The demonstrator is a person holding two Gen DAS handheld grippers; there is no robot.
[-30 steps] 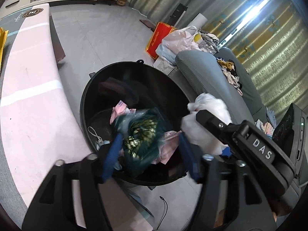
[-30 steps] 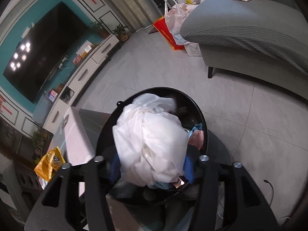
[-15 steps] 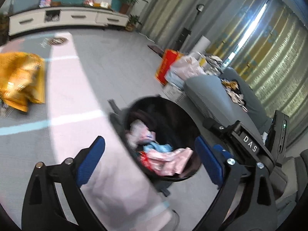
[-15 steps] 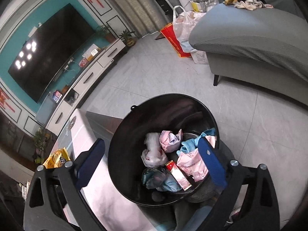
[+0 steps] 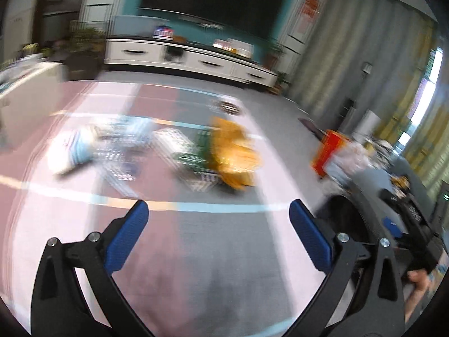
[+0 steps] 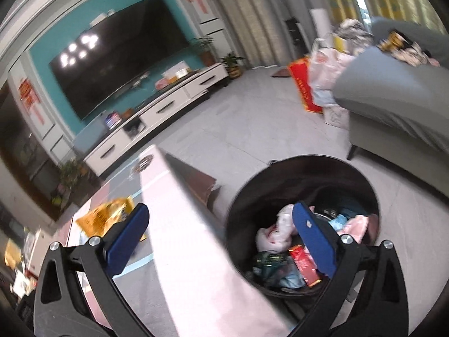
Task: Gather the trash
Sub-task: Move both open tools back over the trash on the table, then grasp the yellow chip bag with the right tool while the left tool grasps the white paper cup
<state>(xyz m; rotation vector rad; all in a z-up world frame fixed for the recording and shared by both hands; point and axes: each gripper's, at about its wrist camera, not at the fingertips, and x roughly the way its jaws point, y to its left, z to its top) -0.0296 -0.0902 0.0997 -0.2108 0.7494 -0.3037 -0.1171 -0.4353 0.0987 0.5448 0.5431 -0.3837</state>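
Both grippers have just opened their jaws, nothing between. Left wrist view: left gripper (image 5: 219, 219) faces blurred, seemingly yellow packaging (image 5: 234, 154) on the table (image 5: 224, 252). Right wrist view: right gripper (image 6: 220, 217) straddles the table edge beside the black bin (image 6: 373, 196) holding trash (image 6: 280, 241).

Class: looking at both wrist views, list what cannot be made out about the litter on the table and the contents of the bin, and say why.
- Left wrist view: yellow crinkled packet and pale wrappers on pink table are motion-blurred; print unreadable.
- Left wrist view: round black bin is mostly hidden by gripper frame.
- Right wrist view: bin contents are partly covered by the right gripper's blue finger.
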